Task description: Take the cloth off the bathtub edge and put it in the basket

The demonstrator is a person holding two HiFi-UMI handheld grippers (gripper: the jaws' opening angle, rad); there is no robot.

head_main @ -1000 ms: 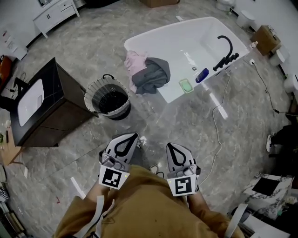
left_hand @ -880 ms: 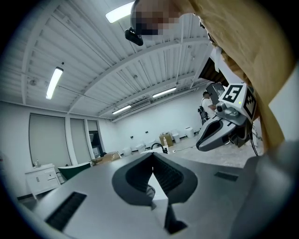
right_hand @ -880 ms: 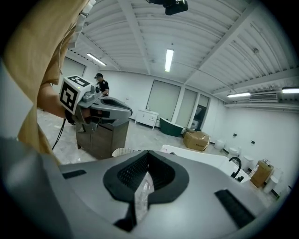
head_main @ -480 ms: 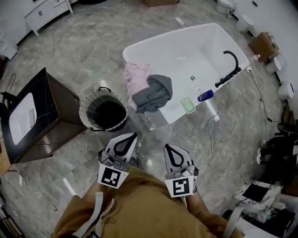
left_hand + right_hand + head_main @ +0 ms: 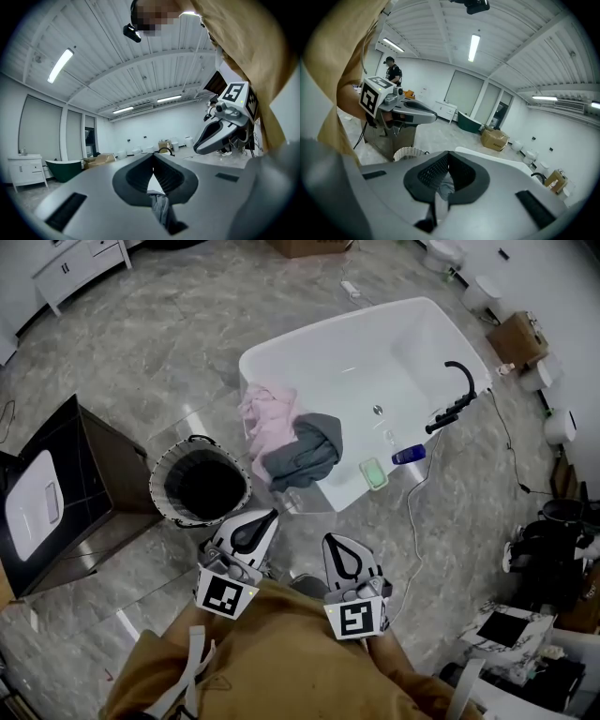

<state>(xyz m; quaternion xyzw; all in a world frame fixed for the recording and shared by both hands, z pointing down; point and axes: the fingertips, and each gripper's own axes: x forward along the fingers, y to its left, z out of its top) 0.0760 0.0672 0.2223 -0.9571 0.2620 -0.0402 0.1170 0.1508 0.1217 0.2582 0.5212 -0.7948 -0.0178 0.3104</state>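
Observation:
A pink cloth [image 5: 266, 416] and a grey cloth [image 5: 304, 452] hang over the near edge of the white bathtub [image 5: 356, 352]. To their left on the floor stands a round woven basket [image 5: 199, 482], with nothing showing inside it. My left gripper [image 5: 263, 519] and right gripper [image 5: 331, 542] are held close to my body, short of the tub and the basket. Both are shut with nothing between the jaws. In the left gripper view the jaws meet at the gripper [image 5: 153, 157], and the grey cloth [image 5: 161, 207] shows through the gap below. The right gripper [image 5: 448, 155] looks the same.
A green soap dish [image 5: 375, 472], a blue bottle [image 5: 409, 455] and a black faucet [image 5: 454, 396] sit at the tub's right end. A dark cabinet with a white basin [image 5: 56, 498] stands left of the basket. A cable [image 5: 412, 521] trails on the floor. Another person [image 5: 393, 72] stands far off.
The view has moved closer to the tub: tub, cloths and basket have slid down and left towards the grippers. Both grippers stay shut and empty near my body.

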